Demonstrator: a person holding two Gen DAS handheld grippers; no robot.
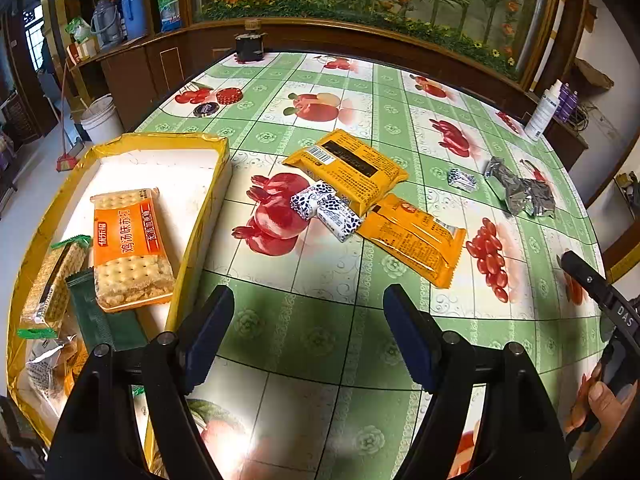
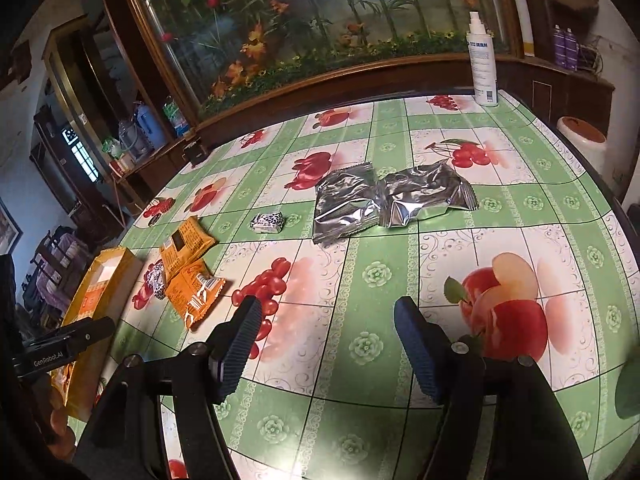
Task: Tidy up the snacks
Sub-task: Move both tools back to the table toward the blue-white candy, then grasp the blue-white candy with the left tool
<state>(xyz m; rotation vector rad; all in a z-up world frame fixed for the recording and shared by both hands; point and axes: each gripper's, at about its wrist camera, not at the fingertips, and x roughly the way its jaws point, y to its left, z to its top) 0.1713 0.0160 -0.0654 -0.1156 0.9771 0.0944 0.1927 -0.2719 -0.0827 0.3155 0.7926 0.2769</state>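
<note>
A gold-edged box [image 1: 208, 200] lies at the left, holding an orange cracker pack [image 1: 130, 248], a green-ended cracker pack [image 1: 56, 284] and a dark green bar [image 1: 102, 316]. On the table lie two orange packets [image 1: 348, 166] [image 1: 416, 238], two blue-and-white candies [image 1: 326, 204], a third candy [image 1: 462, 179] and two silver packets [image 1: 520, 192]. My left gripper [image 1: 308, 312] is open and empty above bare tablecloth, near the box. My right gripper [image 2: 326, 326] is open and empty, in front of the silver packets [image 2: 384, 200]. The orange packets [image 2: 188, 268], the lone candy [image 2: 267, 221] and the box [image 2: 100, 292] show at the left.
The round table has a green fruit-print cloth [image 1: 320, 340]. A white spray bottle [image 2: 483, 60] stands at the far right edge, a small dark object [image 1: 249, 46] at the far edge. A wooden cabinet with a glass flower display [image 2: 320, 40] runs behind. A white bucket [image 1: 102, 118] stands on the floor.
</note>
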